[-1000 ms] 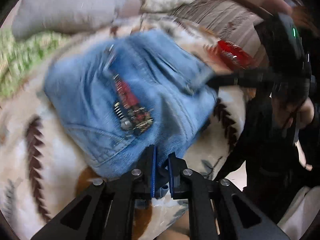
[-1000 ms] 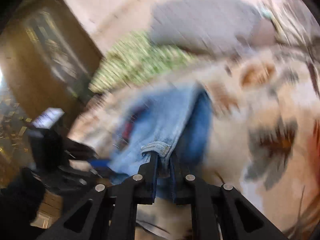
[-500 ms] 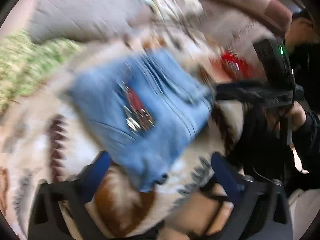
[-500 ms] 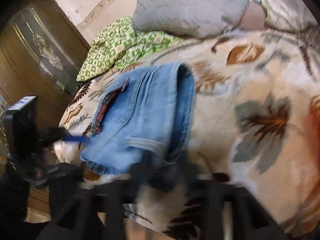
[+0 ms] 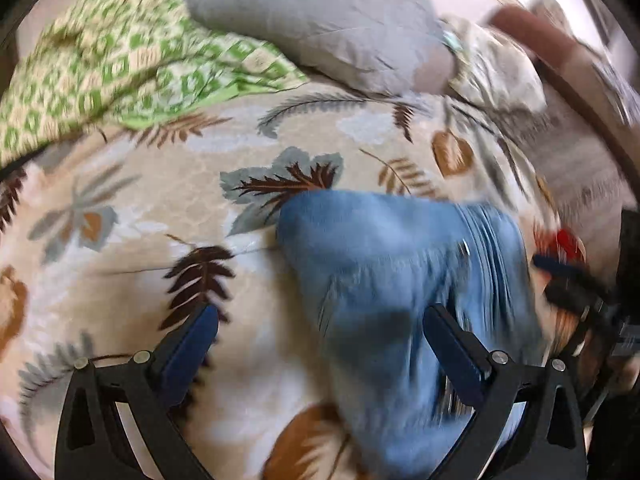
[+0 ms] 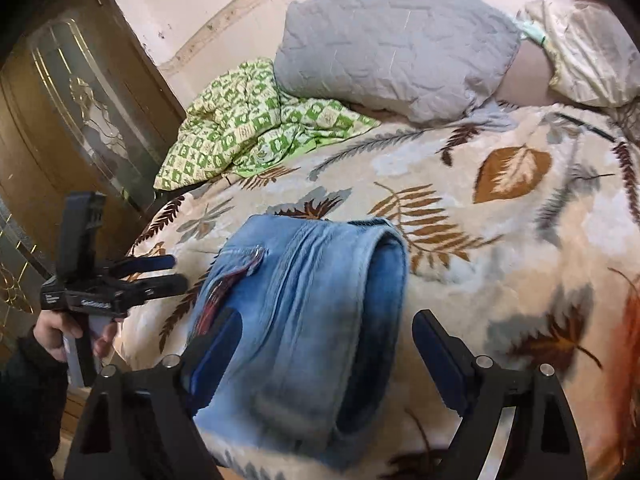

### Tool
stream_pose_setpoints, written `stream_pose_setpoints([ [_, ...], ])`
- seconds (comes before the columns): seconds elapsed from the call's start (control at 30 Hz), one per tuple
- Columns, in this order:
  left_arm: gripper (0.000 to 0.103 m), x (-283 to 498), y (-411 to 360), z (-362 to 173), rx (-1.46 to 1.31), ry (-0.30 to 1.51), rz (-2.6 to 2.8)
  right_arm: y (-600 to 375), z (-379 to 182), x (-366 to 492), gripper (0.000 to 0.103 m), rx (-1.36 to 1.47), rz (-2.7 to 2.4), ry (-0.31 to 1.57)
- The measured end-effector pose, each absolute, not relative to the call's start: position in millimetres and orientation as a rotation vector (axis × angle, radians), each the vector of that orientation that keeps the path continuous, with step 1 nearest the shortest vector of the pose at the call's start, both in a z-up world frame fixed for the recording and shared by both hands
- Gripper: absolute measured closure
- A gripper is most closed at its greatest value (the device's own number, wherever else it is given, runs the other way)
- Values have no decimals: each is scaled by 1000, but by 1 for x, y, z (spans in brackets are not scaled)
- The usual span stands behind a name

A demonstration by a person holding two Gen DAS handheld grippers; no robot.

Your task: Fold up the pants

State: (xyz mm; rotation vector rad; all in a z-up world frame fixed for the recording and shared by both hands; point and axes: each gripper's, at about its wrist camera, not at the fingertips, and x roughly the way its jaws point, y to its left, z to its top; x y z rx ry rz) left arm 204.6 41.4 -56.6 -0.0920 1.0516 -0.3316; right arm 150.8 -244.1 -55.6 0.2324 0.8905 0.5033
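Note:
Folded blue denim pants (image 6: pixel 304 312) lie in a compact bundle on the leaf-patterned blanket (image 6: pixel 500 240) near the bed's front edge; they also show, blurred, in the left wrist view (image 5: pixel 400 280). My right gripper (image 6: pixel 326 340) is open, its fingers on either side of the bundle just above it, holding nothing. My left gripper (image 5: pixel 320 336) is open and empty, with the pants under its right finger (image 5: pixel 452 344). The left gripper also shows in the right wrist view (image 6: pixel 160 272), left of the pants.
A grey pillow (image 6: pixel 396 48) and a green checked cloth (image 6: pixel 256 132) lie at the head of the bed. A wooden door with patterned glass (image 6: pixel 68 120) stands left. A cream pillow (image 6: pixel 592 56) is at the far right.
Both grippers were shut on the pants' edge a second ago; both have opened and let go. The pants now rest folded on the blanket, and both grippers have drawn back.

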Motion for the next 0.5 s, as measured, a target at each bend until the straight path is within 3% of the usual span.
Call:
stream_pose_setpoints([
  [0.1,1,226,38,-71,-198,1085,-339,-241,-68,174,17,276,496,924],
  [0.2,1,244,37,-85,-314,1131,-351,-242,-77,196,63,377,543,959],
  [0.23,10,248,38,-87,-349,1137,-364,-241,-80,202,82,394,566,974],
  [0.27,49,249,36,-87,-371,1139,-399,-240,-81,206,87,399,583,983],
  [0.33,60,247,29,-80,-317,1138,-414,-237,-75,207,96,375,608,970],
  [0.37,67,243,24,-73,-277,1116,-449,-237,-69,205,97,360,627,949],
  [0.5,71,231,19,-57,-226,1053,-507,-254,-47,197,97,388,677,865],
])
